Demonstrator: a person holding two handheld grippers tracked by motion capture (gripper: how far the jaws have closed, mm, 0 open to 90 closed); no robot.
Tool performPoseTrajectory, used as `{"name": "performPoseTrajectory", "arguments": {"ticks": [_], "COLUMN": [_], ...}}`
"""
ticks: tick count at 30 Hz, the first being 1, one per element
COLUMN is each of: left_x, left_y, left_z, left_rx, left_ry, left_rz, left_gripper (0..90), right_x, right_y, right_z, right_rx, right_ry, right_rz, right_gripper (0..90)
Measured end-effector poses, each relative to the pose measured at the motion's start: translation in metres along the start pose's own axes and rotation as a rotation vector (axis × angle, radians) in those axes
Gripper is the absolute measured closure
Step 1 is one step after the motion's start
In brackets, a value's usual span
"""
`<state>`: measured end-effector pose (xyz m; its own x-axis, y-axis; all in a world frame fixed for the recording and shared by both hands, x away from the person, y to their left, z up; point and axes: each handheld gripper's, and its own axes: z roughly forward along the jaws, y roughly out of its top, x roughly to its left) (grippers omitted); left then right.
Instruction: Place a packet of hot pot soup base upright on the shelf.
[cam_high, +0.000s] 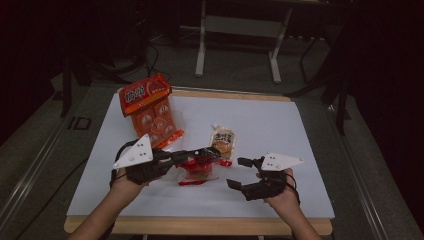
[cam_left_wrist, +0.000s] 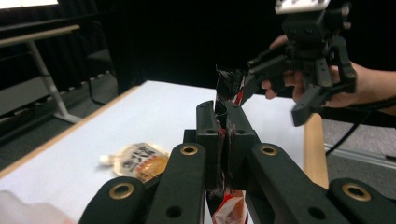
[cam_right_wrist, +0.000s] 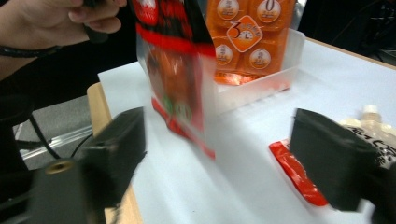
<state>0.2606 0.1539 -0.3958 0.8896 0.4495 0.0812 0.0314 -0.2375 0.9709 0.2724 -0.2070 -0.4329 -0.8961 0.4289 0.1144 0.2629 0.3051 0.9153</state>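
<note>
My left gripper (cam_high: 215, 152) (cam_left_wrist: 223, 112) is shut on a red and clear snack packet (cam_high: 195, 167) (cam_left_wrist: 229, 84) (cam_right_wrist: 175, 70), held just above the white sheet. The packet's edge sticks out past the pinching jaws. My right gripper (cam_high: 236, 172) (cam_right_wrist: 219, 154) stands open to the right of the packet, its jaws wide apart and touching nothing. In the left gripper view the right gripper (cam_left_wrist: 275, 91) is close behind the packet's top. A torn red strip (cam_high: 197, 182) (cam_right_wrist: 296, 175) lies flat on the sheet under the packet.
An orange snack bag (cam_high: 150, 107) (cam_right_wrist: 247, 32) leans in a clear tray (cam_right_wrist: 261, 88) at the back left. A spouted drink pouch (cam_high: 223, 142) (cam_left_wrist: 140, 161) lies mid-table. The white sheet (cam_high: 260, 125) covers a wooden table (cam_high: 200, 226). Dark floor and a table frame lie beyond.
</note>
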Motion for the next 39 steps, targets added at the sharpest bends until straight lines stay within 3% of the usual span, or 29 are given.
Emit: {"name": "performPoseTrajectory", "arguments": {"ticks": [3,6,8,14,19,25,27,31,36,39], "left_x": [0.007,0.014,0.019,0.036,0.049,0.060,0.063,0.065,0.067,0.069], "left_y": [0.001,0.001,0.001,0.001,0.000,-0.009,-0.014,-0.023,-0.030,-0.035], "left_z": [-0.008,-0.015,-0.020,-0.034,-0.046,-0.056,-0.058,-0.061,-0.067,-0.069], "left_rx": [-0.012,-0.016,-0.020,-0.011,-0.010,0.001,-0.003,0.008,0.007,0.032], "left_ry": [0.029,0.050,0.060,0.093,0.089,0.099,0.098,0.108,0.097,0.081], "left_rz": [0.022,0.061,0.088,0.108,0.127,0.122,0.095,0.086,0.067,0.060], "left_gripper": [87.4,87.4,87.4,87.4,87.3,87.2,87.2,87.2,87.2,87.1], "right_x": [-0.005,-0.010,-0.013,-0.017,-0.019,-0.019,-0.019,-0.018,-0.019,-0.019], "right_y": [-0.002,-0.004,-0.007,-0.012,-0.013,-0.015,-0.015,-0.015,-0.016,-0.016], "right_z": [-0.003,-0.007,-0.010,-0.011,-0.009,-0.006,-0.005,-0.004,-0.004,-0.003], "right_rx": [-0.023,-0.035,-0.044,-0.040,-0.031,-0.020,-0.019,-0.016,-0.016,-0.014], "right_ry": [0.020,-0.012,-0.010,-0.019,-0.026,-0.020,-0.017,-0.012,-0.010,-0.006], "right_rz": [0.005,0.015,0.032,0.041,0.046,0.050,0.049,0.051,0.054,0.058], "right_gripper": [11.8,13.1,13.2,13.5,13.8,13.9,14.0,14.0,14.2,14.3]}}
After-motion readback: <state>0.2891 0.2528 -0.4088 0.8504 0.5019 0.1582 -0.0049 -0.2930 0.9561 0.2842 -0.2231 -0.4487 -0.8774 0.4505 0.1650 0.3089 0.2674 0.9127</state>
